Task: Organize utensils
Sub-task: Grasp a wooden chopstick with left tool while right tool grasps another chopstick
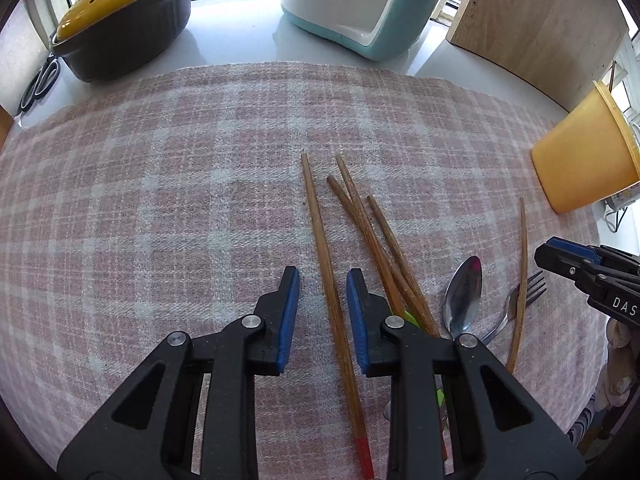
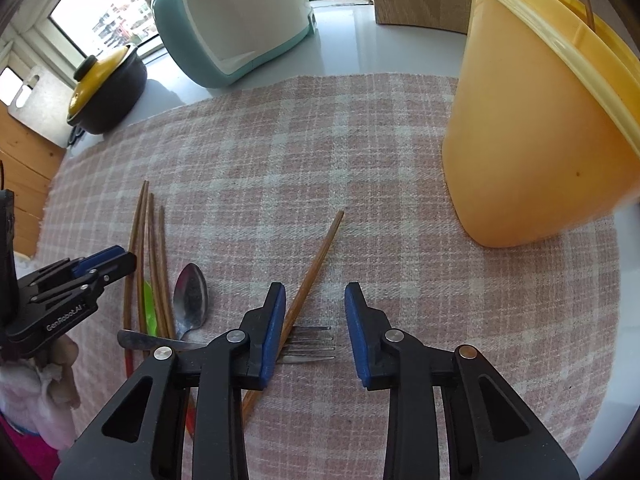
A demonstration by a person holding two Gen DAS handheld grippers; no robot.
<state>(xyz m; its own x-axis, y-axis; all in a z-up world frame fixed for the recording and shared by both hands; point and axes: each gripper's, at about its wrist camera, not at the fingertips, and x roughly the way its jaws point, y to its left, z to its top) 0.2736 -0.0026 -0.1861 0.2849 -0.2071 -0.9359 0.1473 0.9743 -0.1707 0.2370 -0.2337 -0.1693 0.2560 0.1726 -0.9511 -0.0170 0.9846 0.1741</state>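
Both tools tip steeply down, open — left tool point(image 1: 322, 277) straddling a chopstick point(image 1: 329, 276), ungripped.

A home kitchen by a window. A black casserole pot with a yellow lid point(image 1: 120, 24) and a teal-and-white appliance point(image 1: 360, 4) stand on the pale tabletop point(image 1: 240, 40), with apartment blocks visible outside. A pink checked cloth point(image 1: 160, 200) carries wooden chopsticks point(image 1: 320, 240), a spoon point(image 1: 464, 296) and a fork point(image 2: 308, 344), beside an orange plastic container point(image 2: 528, 140).
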